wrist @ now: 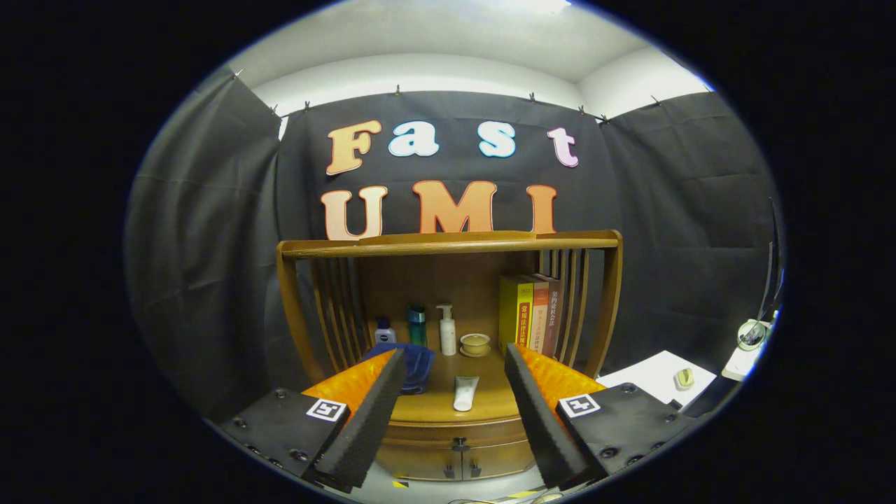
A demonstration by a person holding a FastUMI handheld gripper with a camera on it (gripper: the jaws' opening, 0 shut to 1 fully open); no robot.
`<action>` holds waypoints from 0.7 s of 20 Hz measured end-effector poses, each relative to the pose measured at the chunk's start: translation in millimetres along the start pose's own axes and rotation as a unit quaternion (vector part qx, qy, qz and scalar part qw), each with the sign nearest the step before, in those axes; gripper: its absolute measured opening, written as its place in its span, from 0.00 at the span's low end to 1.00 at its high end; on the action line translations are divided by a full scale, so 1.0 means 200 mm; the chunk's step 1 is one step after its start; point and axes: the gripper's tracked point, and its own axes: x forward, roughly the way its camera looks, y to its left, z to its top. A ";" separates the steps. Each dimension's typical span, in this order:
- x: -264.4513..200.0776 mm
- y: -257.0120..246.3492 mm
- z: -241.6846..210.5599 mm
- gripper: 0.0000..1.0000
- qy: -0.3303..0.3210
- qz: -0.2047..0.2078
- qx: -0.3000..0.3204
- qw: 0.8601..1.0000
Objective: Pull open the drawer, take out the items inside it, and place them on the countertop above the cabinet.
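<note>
Spread wide and gripping nothing, my gripper hangs level in the air in front of the cabinet, aimed straight at it. Its drawer sits shut at six o'clock between my fingers, with a small dark handle at its middle. On the countertop above it a white tube lies at twelve o'clock just ahead of me. A blue cloth is at eleven o'clock, partly behind my left finger. Further back stand bottles, a small bowl and, at one o'clock, books.
</note>
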 end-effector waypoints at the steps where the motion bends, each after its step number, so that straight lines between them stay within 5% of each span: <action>1: 0.00 0.00 -0.01 0.95 0.000 0.002 0.000 1.000; 14: -0.03 0.11 0.01 0.95 -0.002 0.016 -0.010 1.000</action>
